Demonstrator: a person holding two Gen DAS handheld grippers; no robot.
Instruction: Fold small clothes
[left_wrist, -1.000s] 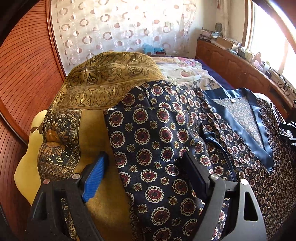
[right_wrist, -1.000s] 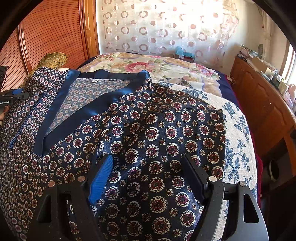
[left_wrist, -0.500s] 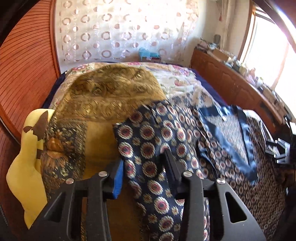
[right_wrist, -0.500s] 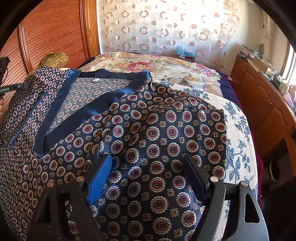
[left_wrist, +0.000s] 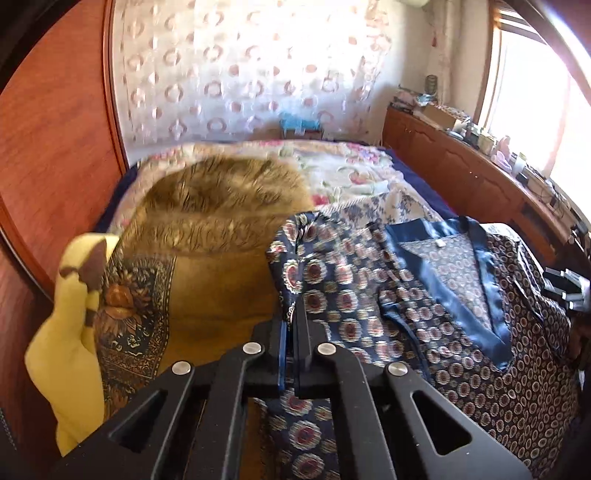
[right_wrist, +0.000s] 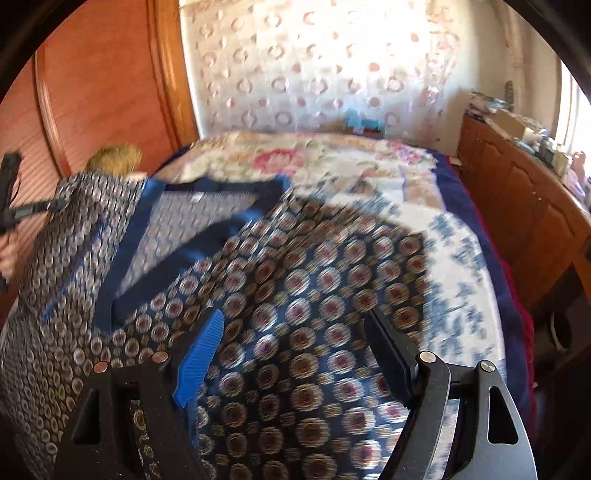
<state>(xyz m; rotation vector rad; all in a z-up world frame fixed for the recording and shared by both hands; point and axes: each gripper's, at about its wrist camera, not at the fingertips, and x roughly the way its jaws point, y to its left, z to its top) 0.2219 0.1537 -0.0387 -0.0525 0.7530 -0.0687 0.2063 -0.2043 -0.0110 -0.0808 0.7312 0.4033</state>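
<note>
Patterned navy garment (left_wrist: 461, 295) lies spread on the bed (left_wrist: 343, 173), not yet folded. Left gripper (left_wrist: 291, 325) has just closed, pinching its near-left sleeve edge; right gripper (right_wrist: 295, 354) hovers wide over the right sleeve, gripping nothing.

We see a navy garment (left_wrist: 369, 295) printed with red-and-cream medallions, satin-trimmed at its V-neck, spread open on the bed with its left sleeve edge pinched and raised.

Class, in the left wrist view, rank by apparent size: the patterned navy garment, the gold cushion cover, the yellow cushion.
1. patterned navy garment
2. gold cushion cover
3. yellow cushion, partly hidden, so unsure.
</note>
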